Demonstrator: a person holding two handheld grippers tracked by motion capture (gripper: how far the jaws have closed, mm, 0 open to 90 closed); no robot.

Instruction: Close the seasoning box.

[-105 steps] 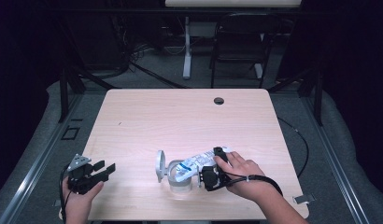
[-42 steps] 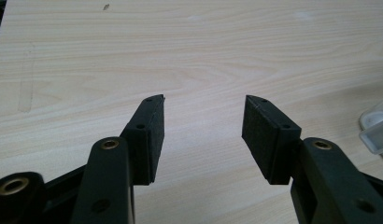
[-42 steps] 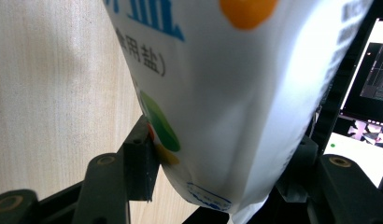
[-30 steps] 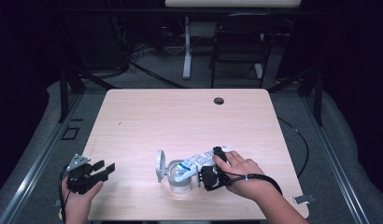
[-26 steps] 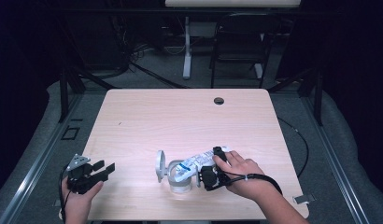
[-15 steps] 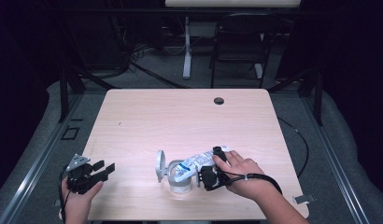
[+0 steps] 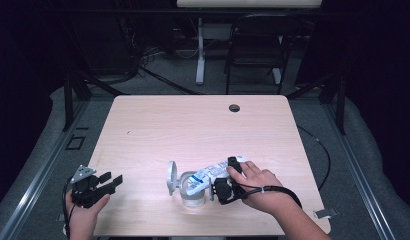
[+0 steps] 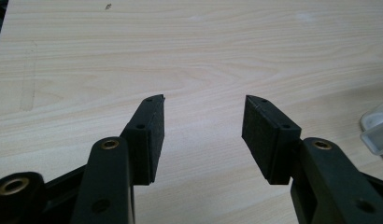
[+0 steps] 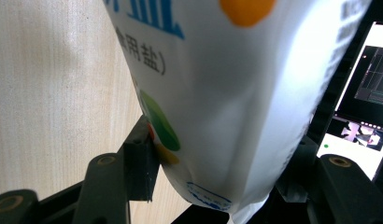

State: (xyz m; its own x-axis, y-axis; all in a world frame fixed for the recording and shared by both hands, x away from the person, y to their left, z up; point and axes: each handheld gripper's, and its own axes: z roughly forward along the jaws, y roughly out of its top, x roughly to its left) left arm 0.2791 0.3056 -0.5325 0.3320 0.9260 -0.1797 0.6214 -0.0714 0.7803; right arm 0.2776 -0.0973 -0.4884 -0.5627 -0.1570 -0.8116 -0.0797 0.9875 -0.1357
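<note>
In the right gripper view the bag (image 9: 236, 93) runs off the top edge, its print cut mid-character, and it hides most of the right claw's (image 9: 217, 186) far jaw. In the high view the bag's (image 7: 210, 172) lettering is too small to read. A clear container (image 8: 377, 133) is cut by the left gripper view's right edge. The jar (image 7: 192, 192) under the bag is partly covered.

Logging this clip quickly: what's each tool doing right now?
Left tool: open, nothing between its jaws, over bare table.
Right tool: closed on the white bag, tipped over a clear jar.
</note>
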